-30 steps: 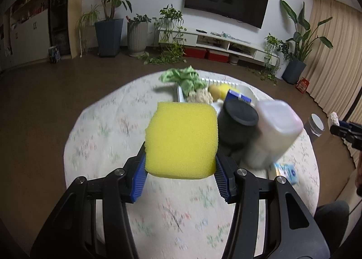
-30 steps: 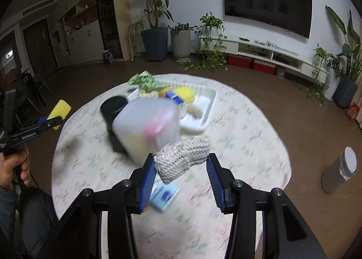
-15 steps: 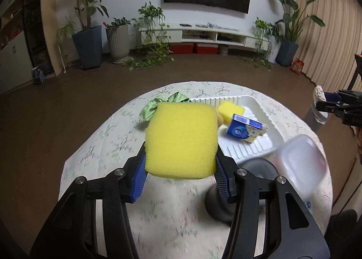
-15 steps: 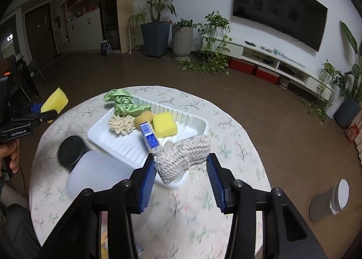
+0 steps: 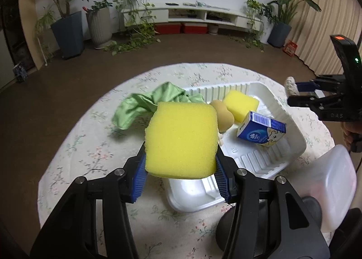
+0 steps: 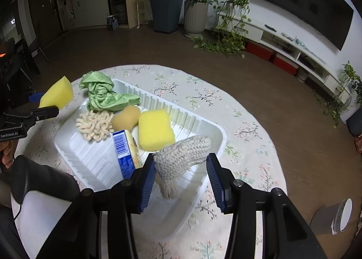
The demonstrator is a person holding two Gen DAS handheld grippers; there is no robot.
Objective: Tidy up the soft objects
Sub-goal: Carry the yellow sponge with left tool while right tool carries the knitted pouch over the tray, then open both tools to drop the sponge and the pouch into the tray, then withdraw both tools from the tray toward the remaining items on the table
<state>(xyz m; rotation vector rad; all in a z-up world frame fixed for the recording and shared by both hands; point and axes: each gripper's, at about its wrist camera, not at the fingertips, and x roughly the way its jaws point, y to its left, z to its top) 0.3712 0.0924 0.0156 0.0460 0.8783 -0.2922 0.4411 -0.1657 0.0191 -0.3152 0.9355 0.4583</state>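
Note:
My left gripper [image 5: 181, 164] is shut on a big yellow sponge [image 5: 181, 139] and hangs over the near left corner of the white tray [image 5: 291, 123]. Over the tray's near right side, my right gripper [image 6: 181, 161] is shut on a cream knitted piece [image 6: 183, 155]. In the tray [image 6: 217, 132] lie a smaller yellow sponge [image 6: 156, 130], a tan sponge [image 6: 125, 117], a cream noodle-like cloth [image 6: 95, 124] and a blue carton [image 6: 125, 152]. A green cloth [image 6: 104, 96] drapes over the tray's far corner.
The tray sits on a round table with a floral cloth [image 5: 90, 146]. A black jar [image 5: 267, 220] and a translucent white container [image 5: 337, 184] stand close to the tray's near edge. A grey cylinder [image 6: 332, 216] stands on the floor at the right.
Both grippers have swung across the table to above the tray, each keeping its hold. The black jar and white container have slid from centre view to the near edge.

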